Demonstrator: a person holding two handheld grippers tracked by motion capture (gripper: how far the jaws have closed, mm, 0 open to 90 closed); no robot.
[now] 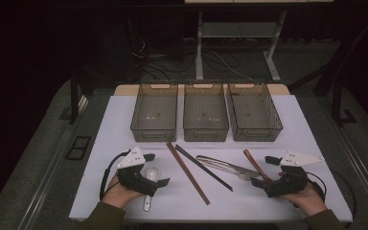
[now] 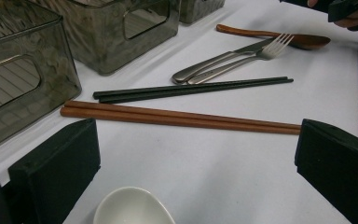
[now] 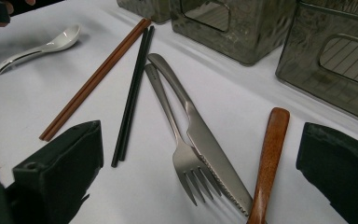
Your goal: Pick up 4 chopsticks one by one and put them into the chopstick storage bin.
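Three smoky translucent plastic bins stand side by side along the far edge of the white surface [image 1: 100,129]: the left bin [image 1: 155,112], the middle bin [image 1: 205,111] and the right bin [image 1: 254,111]. All three look empty.

In front of them lie six pieces of cutlery. One white ceramic soup spoon [image 1: 150,184] lies near the front left corner, its bowl toward the bins. One pair of brown wooden chopsticks [image 1: 188,172] and one pair of black chopsticks [image 1: 203,167] lie slanted side by side in the middle. One steel fork [image 3: 179,140] and one steel knife [image 3: 200,135] lie touching each other, just right of the black pair. One brown wooden spoon [image 1: 255,163] lies nearest the right edge.

The left gripper [image 1: 154,170], held in the person's left hand [image 1: 117,194] at the front edge, has its fingers spread wide on either side of the white spoon's bowl, holding nothing. The right gripper [image 1: 263,170], in the right hand [image 1: 309,199], has its fingers open too, straddling the wooden spoon without gripping it.
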